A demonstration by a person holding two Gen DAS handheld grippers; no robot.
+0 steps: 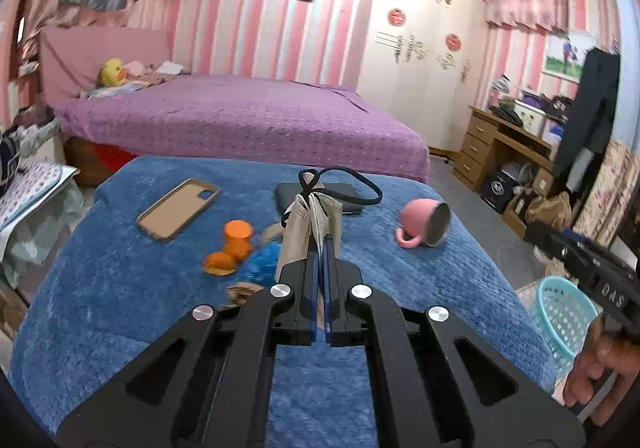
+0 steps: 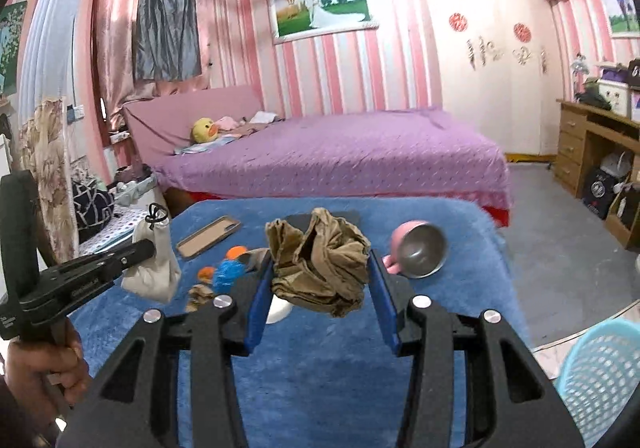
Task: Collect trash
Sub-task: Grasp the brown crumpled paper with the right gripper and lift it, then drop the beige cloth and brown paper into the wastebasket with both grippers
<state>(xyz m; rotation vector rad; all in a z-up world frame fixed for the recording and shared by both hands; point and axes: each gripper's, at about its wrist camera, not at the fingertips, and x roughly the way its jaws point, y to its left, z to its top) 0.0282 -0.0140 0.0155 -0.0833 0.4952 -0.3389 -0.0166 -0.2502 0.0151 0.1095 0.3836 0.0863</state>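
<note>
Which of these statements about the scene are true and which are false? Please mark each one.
1. The left gripper is shut on a small beige pouch. True.
2. The right gripper holds the phone case. False: it holds crumpled brown paper; the phone case lies on the blue cloth.
3. The pink cup stands upright. False: it lies on its side.
4. A light blue basket stands beside the table, at its right. True.
5. The orange bottle is inside the basket. False: it is on the blue cloth.

Pink-striped walls, purple-covered bed, white wardrobe, wooden desk, grey floor.
</note>
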